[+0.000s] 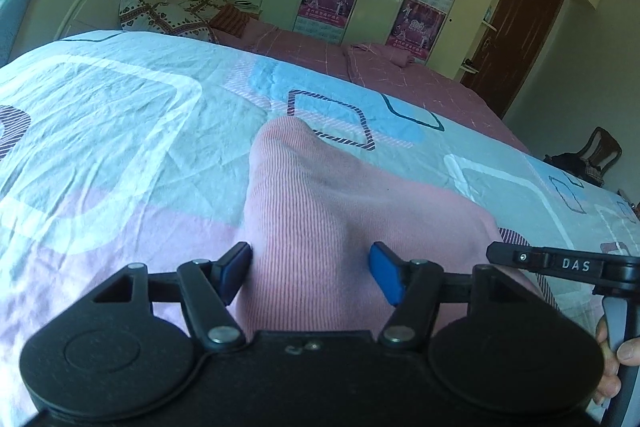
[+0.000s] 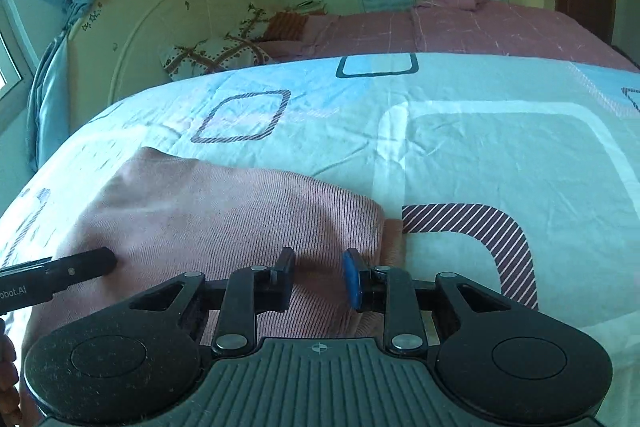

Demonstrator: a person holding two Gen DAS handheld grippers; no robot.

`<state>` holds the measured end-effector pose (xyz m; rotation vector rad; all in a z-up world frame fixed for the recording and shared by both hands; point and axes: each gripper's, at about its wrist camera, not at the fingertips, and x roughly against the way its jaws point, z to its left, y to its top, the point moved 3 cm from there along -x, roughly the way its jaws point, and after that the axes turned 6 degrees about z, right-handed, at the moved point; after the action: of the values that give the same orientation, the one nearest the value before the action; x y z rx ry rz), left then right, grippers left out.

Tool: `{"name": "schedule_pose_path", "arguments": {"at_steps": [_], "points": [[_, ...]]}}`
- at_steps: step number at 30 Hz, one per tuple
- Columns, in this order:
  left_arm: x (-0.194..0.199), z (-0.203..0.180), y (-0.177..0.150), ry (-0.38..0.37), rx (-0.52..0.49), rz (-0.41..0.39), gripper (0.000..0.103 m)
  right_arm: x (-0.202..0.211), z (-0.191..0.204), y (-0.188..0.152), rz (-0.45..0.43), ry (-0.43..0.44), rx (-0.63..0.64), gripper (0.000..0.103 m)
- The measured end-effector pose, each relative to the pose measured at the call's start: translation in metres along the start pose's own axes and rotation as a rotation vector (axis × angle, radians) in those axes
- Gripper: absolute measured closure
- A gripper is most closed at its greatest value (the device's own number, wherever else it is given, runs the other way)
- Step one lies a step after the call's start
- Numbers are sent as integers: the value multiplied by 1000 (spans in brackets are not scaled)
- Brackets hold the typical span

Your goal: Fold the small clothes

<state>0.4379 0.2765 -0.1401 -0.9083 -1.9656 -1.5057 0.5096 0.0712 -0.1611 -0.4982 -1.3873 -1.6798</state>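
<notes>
The pink cloth (image 1: 320, 195) lies flat on the bed (image 1: 120, 131), on the quilt with squares, so it can be folded there. The left tongs (image 1: 310, 273) are spread wide over its near part, pads apart and pinching nothing. The right tongs (image 2: 318, 277) are spread a little over the cloth's right end; no fold is squeezed between them. I think both are lined up to grab an edge. Pillows (image 1: 160, 15) sit far back by the headboard, and a chair (image 1: 596, 155) stands off to the side. Nothing blocks the cloth.
</notes>
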Motion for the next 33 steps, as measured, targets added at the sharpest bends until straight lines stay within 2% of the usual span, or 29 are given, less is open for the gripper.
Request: {"name": "schedule_pose_path", "arguments": {"at_steps": [4, 9, 14, 17, 21, 26, 30, 33], "points": [[18, -6, -14, 30, -46, 4, 41, 35, 7, -7, -31, 74, -31, 76], [27, -16, -31, 78, -78, 20, 40, 56, 26, -27, -28, 93, 7, 76], [27, -20, -35, 111, -83, 24, 39, 37, 28, -49, 34, 19, 33, 76], [31, -21, -34, 121, -89, 26, 39, 34, 32, -55, 24, -5, 57, 76], [52, -23, -40, 119, -106, 19, 39, 54, 36, -60, 10, 34, 11, 76], [76, -22, -66, 94, -121, 22, 38, 79, 46, -84, -5, 25, 41, 76], [62, -17, -85, 102, -112, 89, 37, 72, 51, -106, 33, -45, 91, 76], [59, -14, -89, 101, -73, 92, 36, 60, 53, -116, 37, -75, 111, 76]]}}
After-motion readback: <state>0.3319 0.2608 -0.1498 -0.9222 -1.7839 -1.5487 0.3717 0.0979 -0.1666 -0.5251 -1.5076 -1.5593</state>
